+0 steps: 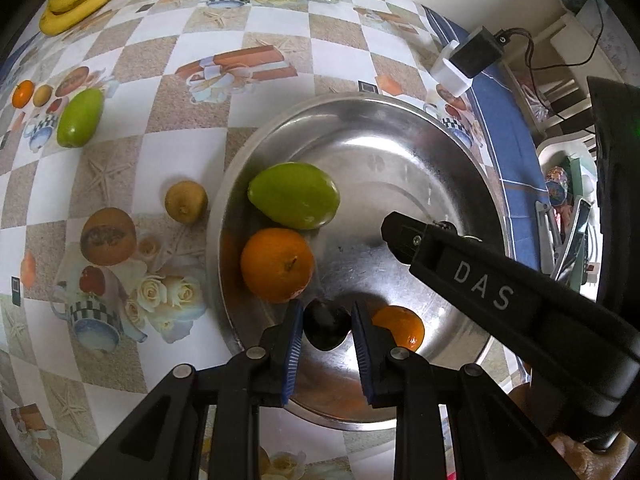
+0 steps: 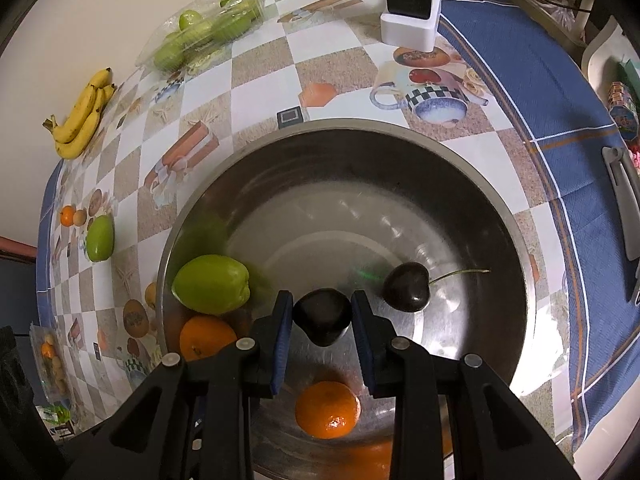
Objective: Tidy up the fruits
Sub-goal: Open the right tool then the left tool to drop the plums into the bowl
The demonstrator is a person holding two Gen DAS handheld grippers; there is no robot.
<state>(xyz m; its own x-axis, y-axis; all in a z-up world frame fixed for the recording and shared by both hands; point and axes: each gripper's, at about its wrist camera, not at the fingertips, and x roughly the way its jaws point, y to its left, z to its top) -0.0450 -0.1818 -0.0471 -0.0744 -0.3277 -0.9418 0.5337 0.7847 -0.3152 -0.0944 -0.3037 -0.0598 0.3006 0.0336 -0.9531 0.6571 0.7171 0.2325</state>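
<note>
Over the steel bowl (image 2: pixel 500 208), each gripper, left (image 1: pixel 326 322) and right (image 2: pixel 322 314), clamps a dark cherry (another cherry (image 2: pixel 406 288) lies loose inside).

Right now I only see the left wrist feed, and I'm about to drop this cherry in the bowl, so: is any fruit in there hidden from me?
Observer: Yes. A stemmed cherry lies loose on the floor of the bowl.
Operator: Is the right gripper carrying anything?
Observer: It is shut on another dark cherry.
Operator: And the half-hidden orange?
Observer: It is whole and lies apart from the other orange.
</note>
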